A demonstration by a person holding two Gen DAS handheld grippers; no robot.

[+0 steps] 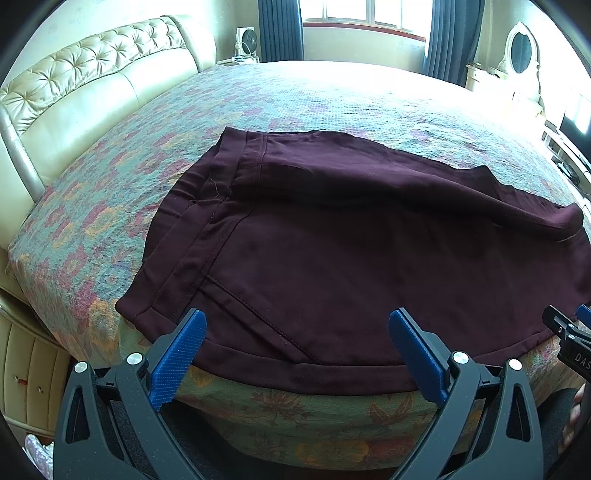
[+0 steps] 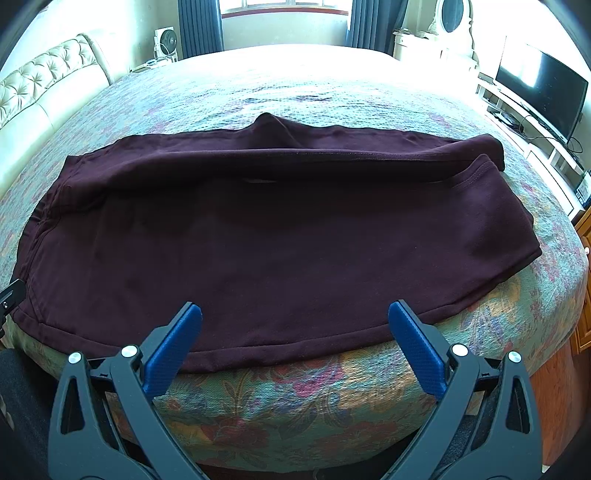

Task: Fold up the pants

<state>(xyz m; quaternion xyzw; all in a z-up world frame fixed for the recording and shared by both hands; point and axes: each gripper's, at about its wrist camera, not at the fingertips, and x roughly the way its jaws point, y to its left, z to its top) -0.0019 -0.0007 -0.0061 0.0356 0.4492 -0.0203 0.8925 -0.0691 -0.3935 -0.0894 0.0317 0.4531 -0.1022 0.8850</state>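
Your bed (image 2: 295, 387), floral-covered, fills the room below a window (image 1: 365, 14) at 12 o'clock. Maroon pants (image 2: 277, 240) lie folded lengthwise at centre. Your left gripper (image 1: 297, 325) and right gripper (image 2: 295, 321), at 6 o'clock, gape empty.

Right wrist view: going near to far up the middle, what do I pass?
Open right claw → floral bedspread edge → dark maroon folded pants → bare sunlit bedspread → blue-curtained window.
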